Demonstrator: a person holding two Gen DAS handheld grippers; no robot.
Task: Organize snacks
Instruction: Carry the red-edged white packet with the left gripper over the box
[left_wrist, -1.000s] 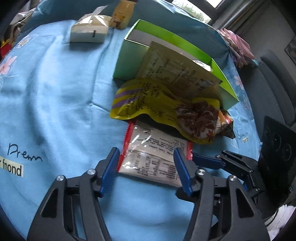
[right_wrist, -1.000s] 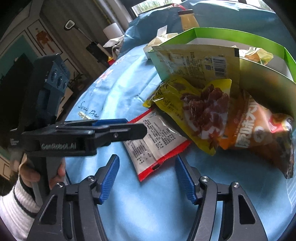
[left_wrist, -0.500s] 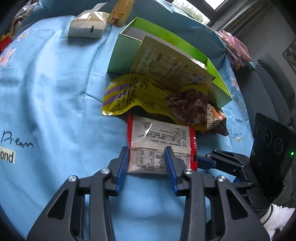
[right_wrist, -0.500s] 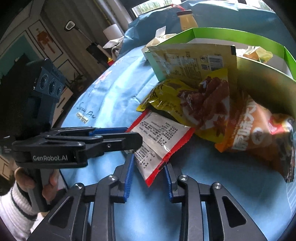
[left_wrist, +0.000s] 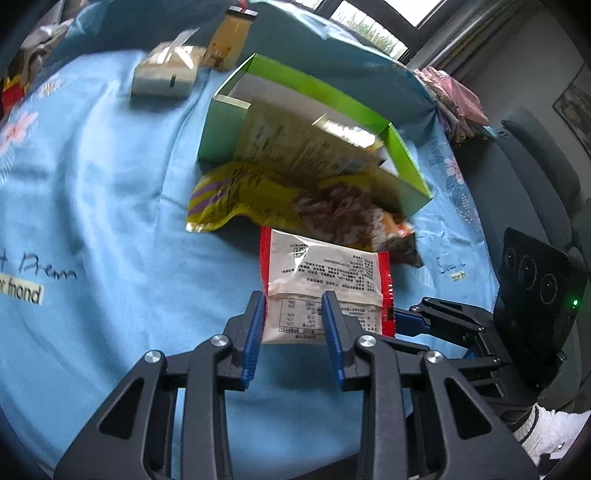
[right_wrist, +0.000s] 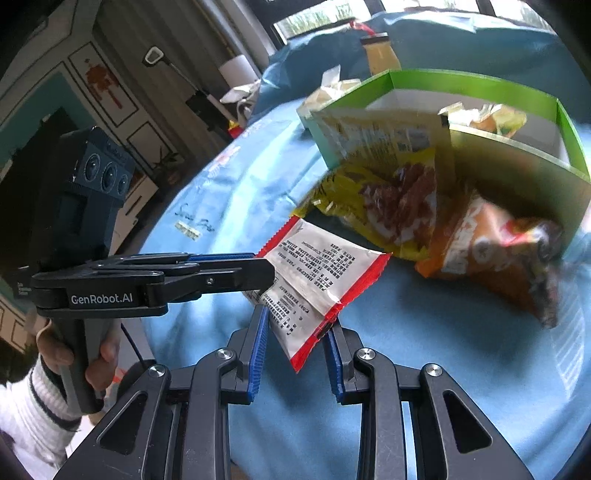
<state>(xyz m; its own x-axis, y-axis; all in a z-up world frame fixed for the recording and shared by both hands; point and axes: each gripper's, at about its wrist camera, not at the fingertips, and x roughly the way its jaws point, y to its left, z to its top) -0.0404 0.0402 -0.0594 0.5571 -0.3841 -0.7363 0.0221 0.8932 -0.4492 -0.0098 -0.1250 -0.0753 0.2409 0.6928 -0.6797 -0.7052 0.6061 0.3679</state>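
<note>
Grippers first, low in both frames: the left gripper (left_wrist: 293, 306) has its blue pads narrowed onto the near end of the red-edged packet (left_wrist: 325, 284), one pad at each side of the white label. From the right wrist view that same left gripper (right_wrist: 258, 267) comes in from the left of the frame and meets the packet's (right_wrist: 317, 280) upper corner. The right gripper (right_wrist: 295, 332) brackets the packet's lower corner, jaws narrow; whether its pads truly pinch the wrapper cannot be told, since the right pad sits behind the foil. The left view shows only the right gripper's (left_wrist: 410, 319) fingertips poking at the packet's right edge, the contact hidden.

Packet sits mid-frame on the blue cloth (left_wrist: 110, 203), its far end near the yellow pouch (left_wrist: 266, 199). Beyond, the picture smears: the pouch and the tan bag (left_wrist: 306, 144) leaning at the green box (left_wrist: 332, 92) are blurred, print unreadable. The orange bag (right_wrist: 495, 251) lies full-length in the right view, right of the pouch; the left view shows just a sliver of it (left_wrist: 395, 225). Upper left in the left view, a pale packet (left_wrist: 166, 72) and a yellow bottle (left_wrist: 231, 35), top cut off.
</note>
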